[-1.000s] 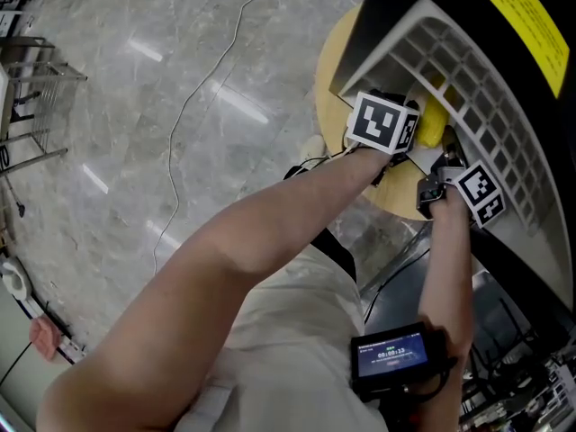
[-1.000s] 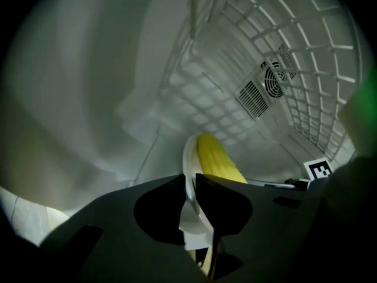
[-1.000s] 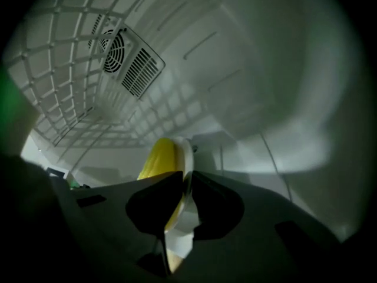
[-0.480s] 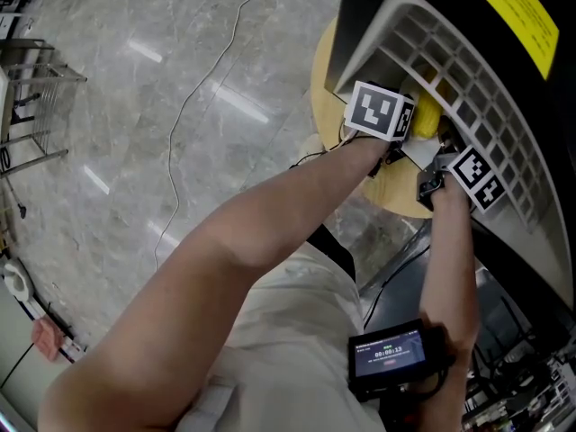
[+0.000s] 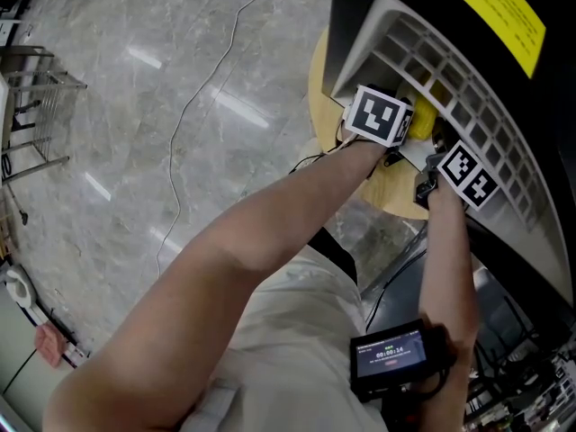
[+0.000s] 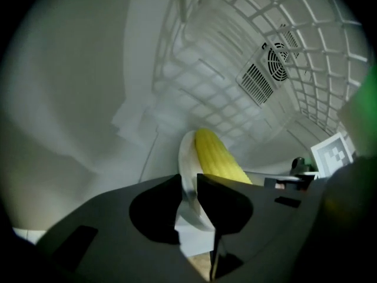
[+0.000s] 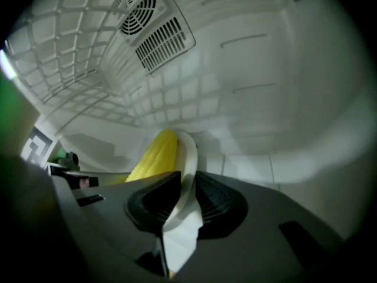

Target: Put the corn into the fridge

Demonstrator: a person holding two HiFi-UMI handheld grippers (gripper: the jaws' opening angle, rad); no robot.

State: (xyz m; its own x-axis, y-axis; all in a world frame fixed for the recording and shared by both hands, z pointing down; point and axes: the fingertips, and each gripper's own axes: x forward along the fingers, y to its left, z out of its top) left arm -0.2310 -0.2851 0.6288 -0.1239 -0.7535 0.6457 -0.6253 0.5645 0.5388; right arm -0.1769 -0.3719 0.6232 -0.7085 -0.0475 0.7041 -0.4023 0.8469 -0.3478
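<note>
Pinching white plate (image 6: pixel 184 155) rim: left tool (image 6: pixel 188 184), right tool (image 7: pixel 187 186); corn (image 6: pixel 217 157) lying on plate (inside fridge (image 7: pixel 259 69)).

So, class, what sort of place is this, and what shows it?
Likely an indoor test space, not a kitchen: a small fridge on a round wooden table, a loose cable across polished stone floor.

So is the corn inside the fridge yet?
Inside, it looks like: the corn lies on a white plate, with the fridge walls and wire shelf around it.
</note>
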